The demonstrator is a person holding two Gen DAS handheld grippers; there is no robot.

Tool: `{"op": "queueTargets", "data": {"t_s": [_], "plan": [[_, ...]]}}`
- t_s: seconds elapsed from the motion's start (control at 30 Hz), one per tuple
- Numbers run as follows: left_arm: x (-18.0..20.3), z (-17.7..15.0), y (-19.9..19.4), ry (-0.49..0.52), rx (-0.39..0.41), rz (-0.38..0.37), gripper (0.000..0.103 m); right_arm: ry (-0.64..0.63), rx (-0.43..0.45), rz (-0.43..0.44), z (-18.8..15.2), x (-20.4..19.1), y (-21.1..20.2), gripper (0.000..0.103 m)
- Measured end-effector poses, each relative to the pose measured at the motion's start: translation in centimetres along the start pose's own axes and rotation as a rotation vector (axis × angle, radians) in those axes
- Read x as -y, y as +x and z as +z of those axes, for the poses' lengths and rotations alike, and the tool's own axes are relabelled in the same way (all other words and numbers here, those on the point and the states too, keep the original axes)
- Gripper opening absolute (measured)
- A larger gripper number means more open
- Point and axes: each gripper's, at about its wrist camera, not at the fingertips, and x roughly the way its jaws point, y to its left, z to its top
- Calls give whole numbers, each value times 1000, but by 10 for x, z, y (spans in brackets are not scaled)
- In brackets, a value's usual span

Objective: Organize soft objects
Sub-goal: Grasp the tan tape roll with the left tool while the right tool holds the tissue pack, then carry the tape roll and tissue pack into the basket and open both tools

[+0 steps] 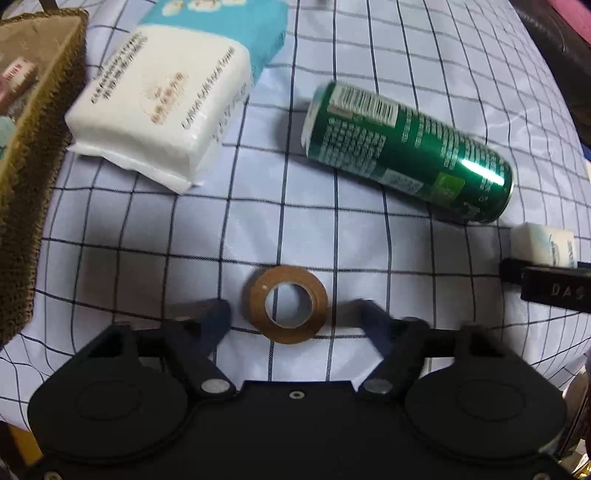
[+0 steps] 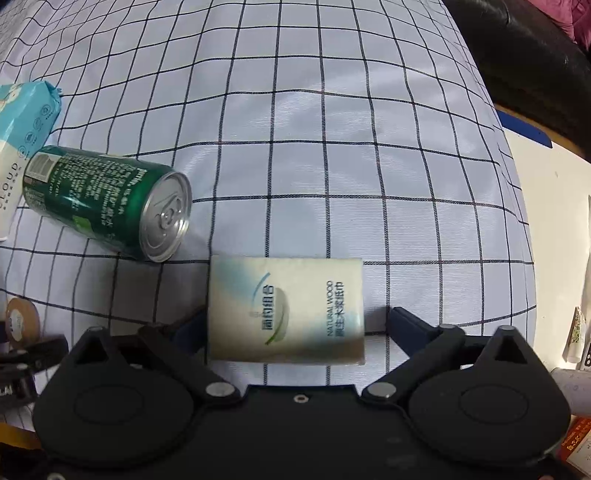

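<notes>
Three tissue packs lie on the checked cloth (image 2: 332,147): one large white pack (image 1: 159,118), one blue-and-white pack (image 1: 221,33) behind it at upper left, one small pack (image 2: 286,310) at lower centre. One green can (image 1: 406,151), one brown tape roll (image 1: 288,306), one woven basket (image 1: 33,155) at far left.

1. A pale blue cloth with a dark grid of thin lines (image 1: 258,221) covers the whole surface.
2. A green metal drink can (image 1: 406,151) lies on its side on the cloth.
3. A brown roll of tape (image 1: 284,304) lies flat.
4. A big white and teal tissue pack (image 1: 162,110) lies near a woven brown basket (image 1: 33,177).
5. A small white pocket tissue pack (image 2: 286,310) lies beside the can.
</notes>
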Motion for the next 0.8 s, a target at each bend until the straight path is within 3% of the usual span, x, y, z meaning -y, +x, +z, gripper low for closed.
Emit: {"op": "queueTargets", "data": {"t_s": [0.13,0.17,0.2,0.43,0.8], "plan": [[-7,5,-2,-21,1,-7,53,-39,9,-2,-2,-14,-10,76],[-9,6,-3,-19,4,-5,48,-48,11,-6,-3,-18,-12,75],[-10,7,-4,-17,8,-8,42,-56,9,-11,-4,-21,-13,75],[-24,7,-18,-45,1,-68,42,-22,-25,14,-2,-22,-17,74],[-43,8,-76,-105,186,12,42,-19,-14,11,-3,-21,-32,74]]}}
